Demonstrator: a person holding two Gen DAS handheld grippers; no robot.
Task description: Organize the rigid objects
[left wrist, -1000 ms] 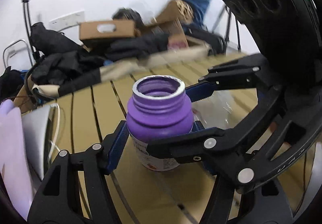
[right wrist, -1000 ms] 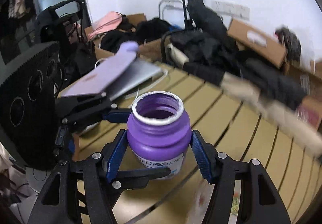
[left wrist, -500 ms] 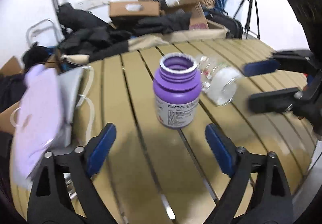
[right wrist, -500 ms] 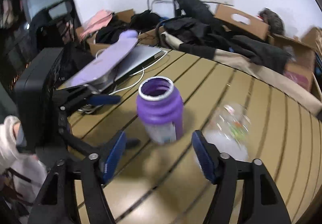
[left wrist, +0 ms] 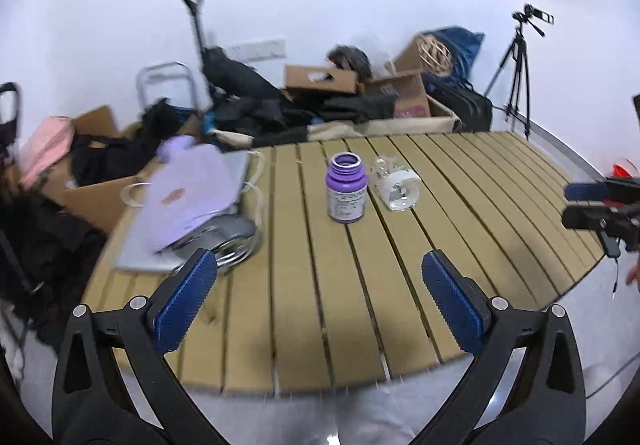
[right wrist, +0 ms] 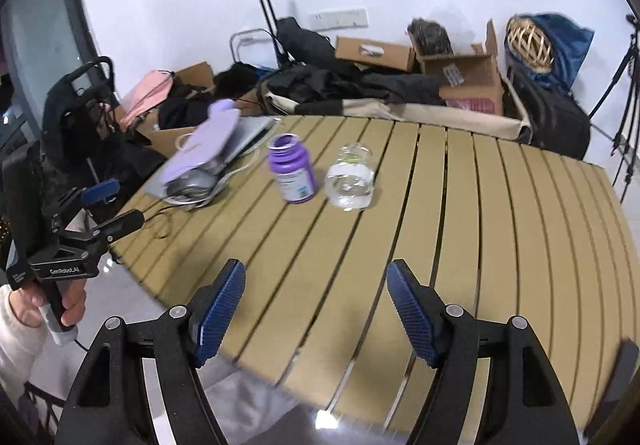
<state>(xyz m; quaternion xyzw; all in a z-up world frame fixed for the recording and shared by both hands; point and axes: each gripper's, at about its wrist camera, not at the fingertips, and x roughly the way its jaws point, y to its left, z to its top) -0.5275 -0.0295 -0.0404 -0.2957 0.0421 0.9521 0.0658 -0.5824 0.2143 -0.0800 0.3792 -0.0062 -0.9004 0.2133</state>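
Note:
A purple bottle (left wrist: 345,194) without a cap stands upright on the slatted wooden table (left wrist: 460,197). A clear plastic jar (left wrist: 394,184) lies on its side just right of it. Both also show in the right wrist view, the purple bottle (right wrist: 293,170) and the clear jar (right wrist: 351,179). My left gripper (left wrist: 320,297) is open and empty, back near the table's front edge. My right gripper (right wrist: 316,309) is open and empty, also back from the bottle. Each gripper shows at the edge of the other's view, the right one (left wrist: 588,203) and the left one (right wrist: 108,205).
A lilac flat object (left wrist: 188,185) lies on a grey laptop (left wrist: 180,241) with white cables at the table's left. Beyond the table are cardboard boxes (left wrist: 320,79), black bags, a trolley handle (left wrist: 192,1) and a tripod (left wrist: 516,65).
Both grippers let go of the purple bottle, opened and pulled back toward the table's front edge. The bottle stays standing next to the clear jar.

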